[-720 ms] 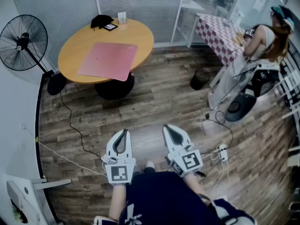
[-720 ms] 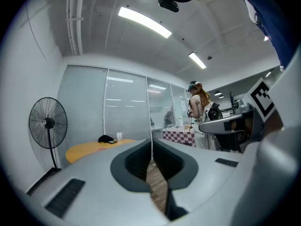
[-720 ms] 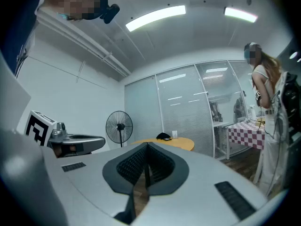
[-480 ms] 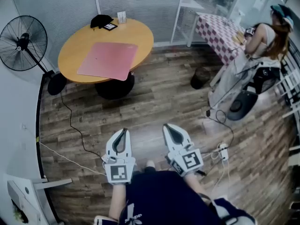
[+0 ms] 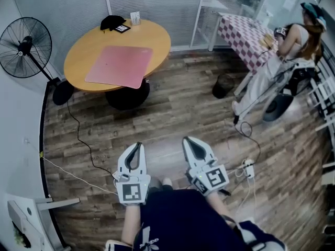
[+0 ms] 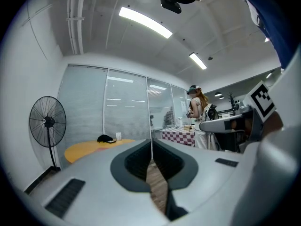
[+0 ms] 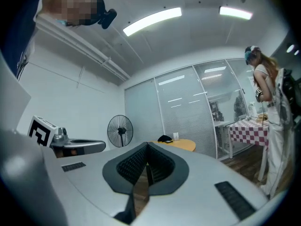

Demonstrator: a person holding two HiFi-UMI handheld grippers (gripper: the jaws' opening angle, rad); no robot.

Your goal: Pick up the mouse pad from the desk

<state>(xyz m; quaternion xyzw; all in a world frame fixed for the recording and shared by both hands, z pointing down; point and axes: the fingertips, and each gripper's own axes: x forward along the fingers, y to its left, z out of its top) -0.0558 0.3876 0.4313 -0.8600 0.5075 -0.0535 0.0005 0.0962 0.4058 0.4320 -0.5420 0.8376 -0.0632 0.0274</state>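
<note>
A pink mouse pad [image 5: 120, 66] lies flat on a round orange desk [image 5: 154, 35] at the far left of the room in the head view. My left gripper [image 5: 136, 147] and right gripper [image 5: 189, 141] are held level, close to my body, far short of the desk. Both are shut with nothing between the jaws. In the left gripper view the left gripper [image 6: 151, 141] has its tips touching, and the desk [image 6: 89, 149] shows beyond it. The right gripper [image 7: 146, 147] looks the same, with the desk [image 7: 183, 145] behind.
A standing fan [image 5: 25, 47] is left of the desk, its cable running over the wood floor. A black item [image 5: 113, 22] and a small holder [image 5: 135, 18] sit at the desk's far edge. A person [image 5: 298, 41] stands by a checkered table [image 5: 241, 33] at right. A power strip [image 5: 248, 169] lies by my feet.
The grippers have kept still. The person at the right has shifted slightly, and the dark round object beside them moved a little.
</note>
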